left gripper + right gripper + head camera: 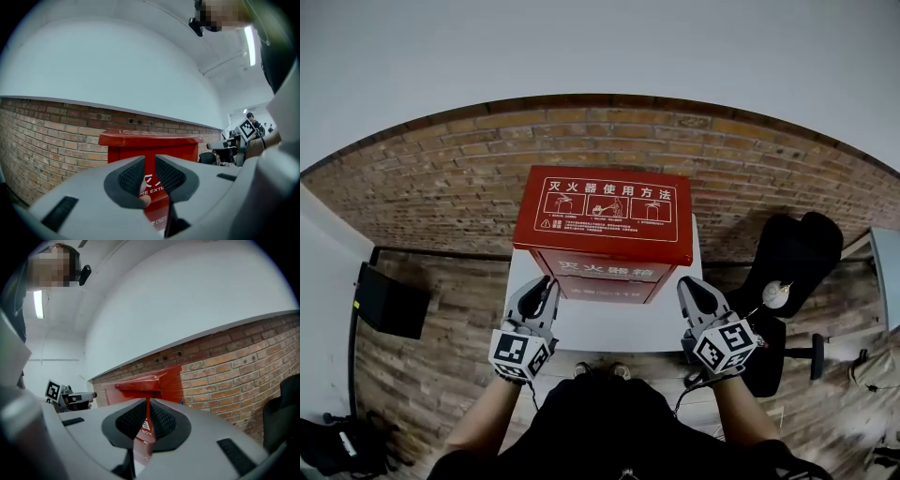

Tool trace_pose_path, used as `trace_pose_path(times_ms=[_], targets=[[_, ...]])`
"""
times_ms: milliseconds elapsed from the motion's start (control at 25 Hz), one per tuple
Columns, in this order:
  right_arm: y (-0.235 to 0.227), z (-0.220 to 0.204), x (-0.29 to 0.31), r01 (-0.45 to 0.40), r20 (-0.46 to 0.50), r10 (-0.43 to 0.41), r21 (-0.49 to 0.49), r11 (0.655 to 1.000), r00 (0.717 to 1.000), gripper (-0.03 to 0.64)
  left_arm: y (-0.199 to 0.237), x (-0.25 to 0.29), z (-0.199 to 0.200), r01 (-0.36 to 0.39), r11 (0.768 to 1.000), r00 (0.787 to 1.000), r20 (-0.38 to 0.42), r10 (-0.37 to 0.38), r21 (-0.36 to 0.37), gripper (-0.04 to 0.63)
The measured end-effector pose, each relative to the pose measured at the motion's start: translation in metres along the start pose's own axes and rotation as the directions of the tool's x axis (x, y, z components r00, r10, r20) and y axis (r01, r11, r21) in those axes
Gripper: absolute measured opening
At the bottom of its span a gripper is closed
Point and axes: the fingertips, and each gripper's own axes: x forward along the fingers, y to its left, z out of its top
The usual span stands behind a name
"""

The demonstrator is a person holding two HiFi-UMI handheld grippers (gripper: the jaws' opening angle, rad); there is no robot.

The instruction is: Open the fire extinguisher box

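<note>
Your left gripper (546, 284) sits just before the closed fire extinguisher box (605, 220), jaws slightly parted, gripping nothing. Your right gripper (689, 286) is clenched on nothing.

The fire extinguisher box (602, 225) was bright red, with white lettering and pictograms on its lid. Behind the box ran a red-brown brick wall (441, 178), and under it stood a white table (609, 323). In front of the box, the grey left gripper (546, 283) and right gripper (687, 286) bore black-and-white square markers.
</note>
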Motion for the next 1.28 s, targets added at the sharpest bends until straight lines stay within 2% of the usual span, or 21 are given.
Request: trace_pose_path(times_ms=[40,120,200,320,480,680,880,1280], targets=[[-0.002,0.002,0.001,0.006,-0.001,-0.006,-0.008,1.0,1.0,0.045,0.007,0.0,0.001,0.005,1.0,1.0,-0.006,-0.005,0.004,0.132],[-0.003,0.006,0.003,-0.001,-0.008,0.001,-0.012,1.0,1.0,0.148,0.024,0.0,0.003,0.008,1.0,1.0,-0.01,-0.008,0.015,0.187],[-0.006,0.008,0.007,-0.015,-0.018,0.015,-0.016,1.0,1.0,0.196,0.044,0.0,0.008,0.001,1.0,1.0,0.0,-0.001,0.025,0.215],[-0.01,0.016,0.013,-0.02,-0.02,0.02,-0.023,1.0,1.0,0.233,0.074,0.003,0.018,0.002,1.0,1.0,0.02,-0.002,0.005,0.236],[-0.01,0.028,0.022,-0.025,-0.028,0.023,-0.079,0.997,0.999,0.245,0.092,0.017,0.026,0.065,0.998,0.998,0.028,-0.064,-0.02,0.282],[-0.006,0.032,0.031,-0.034,-0.044,0.028,-0.129,0.991,0.999,0.249,0.078,0.032,0.036,0.162,0.987,0.985,0.052,-0.163,0.016,0.302],[-0.007,0.033,0.035,-0.002,-0.053,-0.009,-0.205,0.979,0.999,0.247,0.078,0.03,0.036,0.142,0.99,0.988,0.066,-0.142,0.015,0.302],[-0.016,0.04,0.036,-0.024,-0.071,0.009,-0.209,0.978,0.997,0.247,0.068,0.028,0.041,0.13,0.992,0.989,0.066,-0.13,-0.003,0.301]])
